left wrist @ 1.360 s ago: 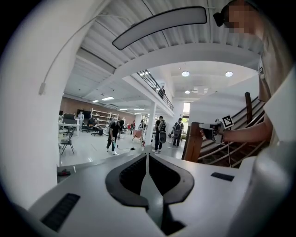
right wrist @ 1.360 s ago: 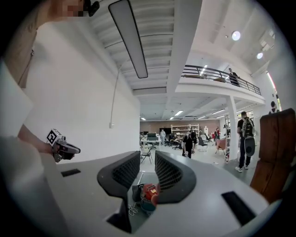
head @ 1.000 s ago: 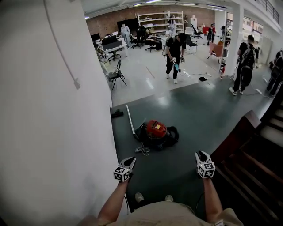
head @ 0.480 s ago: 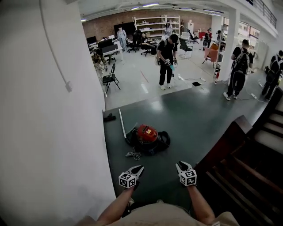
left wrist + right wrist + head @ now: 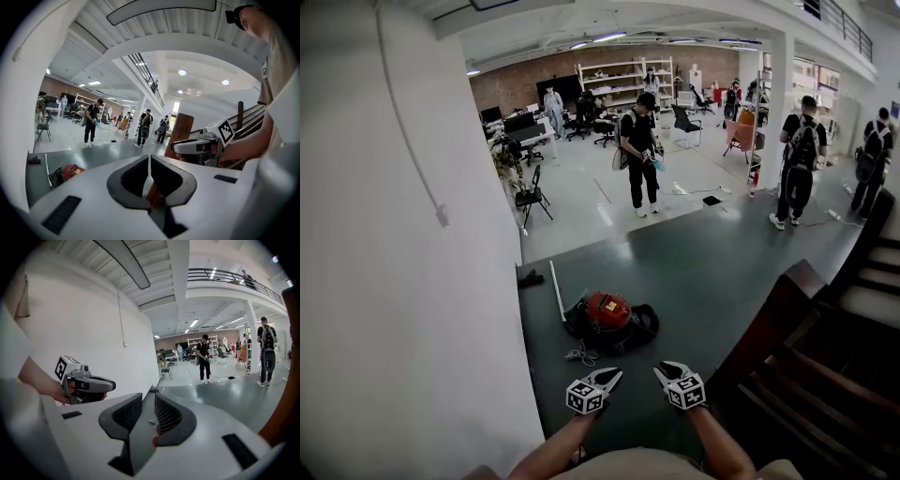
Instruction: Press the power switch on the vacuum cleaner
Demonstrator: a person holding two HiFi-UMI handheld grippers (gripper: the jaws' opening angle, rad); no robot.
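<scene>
A red and black vacuum cleaner (image 5: 607, 314) lies on the dark green floor beside the white wall, its pale wand (image 5: 556, 291) stretched out to its left and a coiled cord (image 5: 579, 355) in front of it. My left gripper (image 5: 607, 378) and right gripper (image 5: 667, 371) hang side by side close to my body, well short of the vacuum and above the floor. Both are shut with nothing in them. In the left gripper view the vacuum cleaner (image 5: 70, 170) shows small at lower left, beyond the left gripper (image 5: 149, 159). The right gripper (image 5: 151, 394) points along the wall.
A white wall (image 5: 412, 281) fills the left side. Dark wooden stairs (image 5: 825, 375) with a post (image 5: 773, 314) rise on the right. A folding chair (image 5: 528, 197) and several people, one (image 5: 639, 150) nearest, stand on the grey floor beyond.
Both grippers have drawn closer together and lower in the head view. The view has tilted up, so the vacuum sits a little higher and to the left.
</scene>
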